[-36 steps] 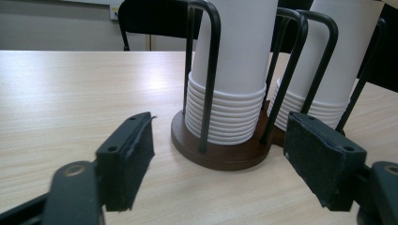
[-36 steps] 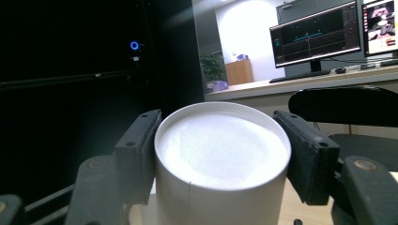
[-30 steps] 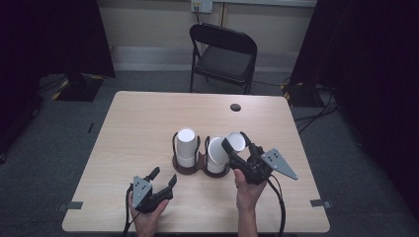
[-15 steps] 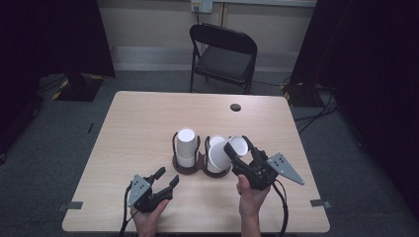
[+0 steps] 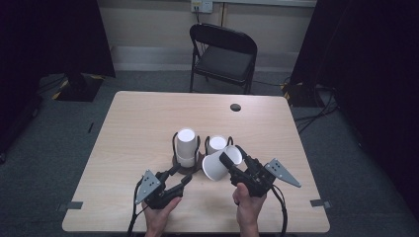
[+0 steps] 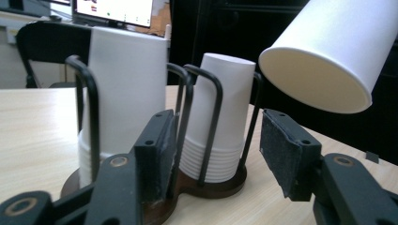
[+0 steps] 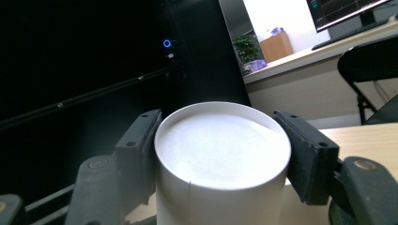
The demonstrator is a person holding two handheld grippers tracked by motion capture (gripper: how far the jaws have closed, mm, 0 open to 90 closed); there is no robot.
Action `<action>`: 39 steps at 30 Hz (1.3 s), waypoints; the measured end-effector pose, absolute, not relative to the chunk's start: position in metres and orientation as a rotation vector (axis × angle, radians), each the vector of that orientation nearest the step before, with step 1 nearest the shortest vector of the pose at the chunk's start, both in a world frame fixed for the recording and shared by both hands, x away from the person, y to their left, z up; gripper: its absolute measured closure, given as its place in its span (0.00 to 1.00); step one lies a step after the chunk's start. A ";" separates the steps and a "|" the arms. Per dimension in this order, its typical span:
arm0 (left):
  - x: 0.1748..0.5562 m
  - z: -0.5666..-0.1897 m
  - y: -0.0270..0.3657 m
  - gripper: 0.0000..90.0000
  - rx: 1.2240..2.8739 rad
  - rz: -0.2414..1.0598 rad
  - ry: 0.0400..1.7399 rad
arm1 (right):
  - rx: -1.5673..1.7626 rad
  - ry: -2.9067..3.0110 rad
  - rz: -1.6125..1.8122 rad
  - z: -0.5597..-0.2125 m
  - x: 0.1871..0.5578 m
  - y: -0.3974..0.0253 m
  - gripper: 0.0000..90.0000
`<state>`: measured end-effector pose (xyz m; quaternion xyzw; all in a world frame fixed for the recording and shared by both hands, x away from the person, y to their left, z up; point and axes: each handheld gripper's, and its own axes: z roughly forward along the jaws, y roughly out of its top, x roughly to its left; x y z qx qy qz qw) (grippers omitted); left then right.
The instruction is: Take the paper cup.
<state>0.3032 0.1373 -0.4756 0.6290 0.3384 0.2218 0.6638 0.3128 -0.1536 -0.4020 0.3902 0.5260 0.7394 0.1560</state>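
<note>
Paper cup tilted in R gripper, L gripper open nr holder

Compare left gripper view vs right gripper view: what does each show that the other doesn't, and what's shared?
Left gripper view: the wire cup holder with two stacks of upside-down white cups, seen between the left gripper and its open jaws.
Right gripper view: the right gripper shut on the held cup's closed bottom end, plus a potted plant on a ledge.
Both: the held cup, the wooden table, a black chair.
</note>
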 end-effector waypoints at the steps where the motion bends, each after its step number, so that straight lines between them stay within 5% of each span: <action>1: 0.304 -0.475 0.137 0.53 1.418 0.491 0.757 | 1.125 1.512 2.130 -0.403 0.313 -0.154 0.39; 14: 0.304 -0.473 0.124 0.50 1.360 0.392 0.691 | 1.233 1.520 2.305 -0.420 0.316 -0.153 0.39; 39: 0.305 -0.466 0.113 0.61 1.272 0.397 0.618 | 1.349 1.648 2.511 -0.430 0.322 -0.133 0.39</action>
